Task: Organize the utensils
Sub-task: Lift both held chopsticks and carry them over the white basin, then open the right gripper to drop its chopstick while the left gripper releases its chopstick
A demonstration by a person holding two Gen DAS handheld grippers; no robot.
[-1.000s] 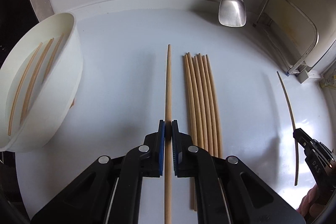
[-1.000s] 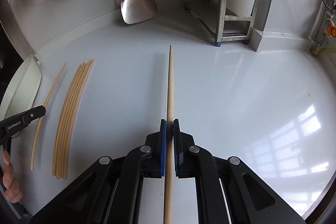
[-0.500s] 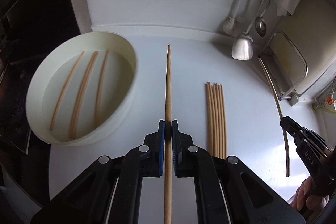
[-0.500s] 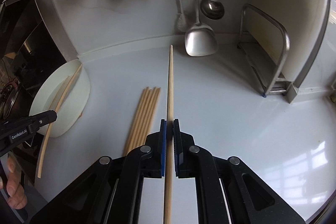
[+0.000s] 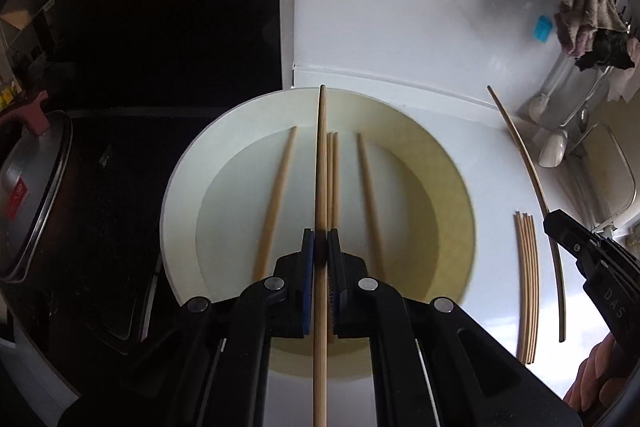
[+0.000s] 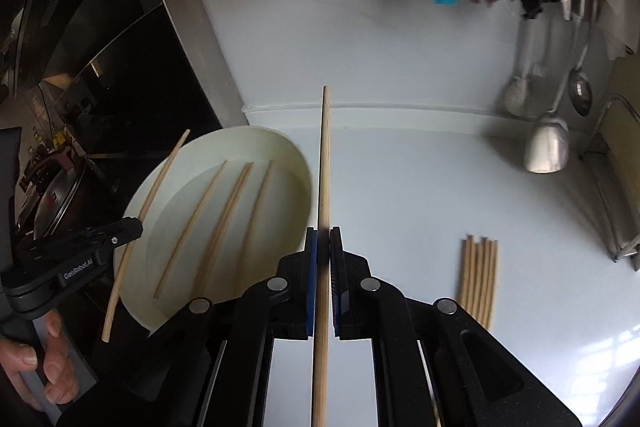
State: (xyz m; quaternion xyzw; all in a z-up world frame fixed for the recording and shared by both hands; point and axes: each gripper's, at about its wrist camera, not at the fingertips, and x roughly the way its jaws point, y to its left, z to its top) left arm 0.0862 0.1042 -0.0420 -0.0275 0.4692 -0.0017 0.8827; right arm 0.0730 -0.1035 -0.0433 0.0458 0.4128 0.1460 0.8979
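With each chopstick pinched in closed jaws, the left gripper is over the white basin and the right gripper beside it, so lower each stick flat inside, parallel to the others, before releasing.

"GenRobot.AI" on left tongs; "DAS" (partly cut off) on right tongs.

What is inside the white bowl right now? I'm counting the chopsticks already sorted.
The white bowl holds loose chopsticks lying flat: three lines from the right wrist, four from the left. The left gripper covers the near floor.
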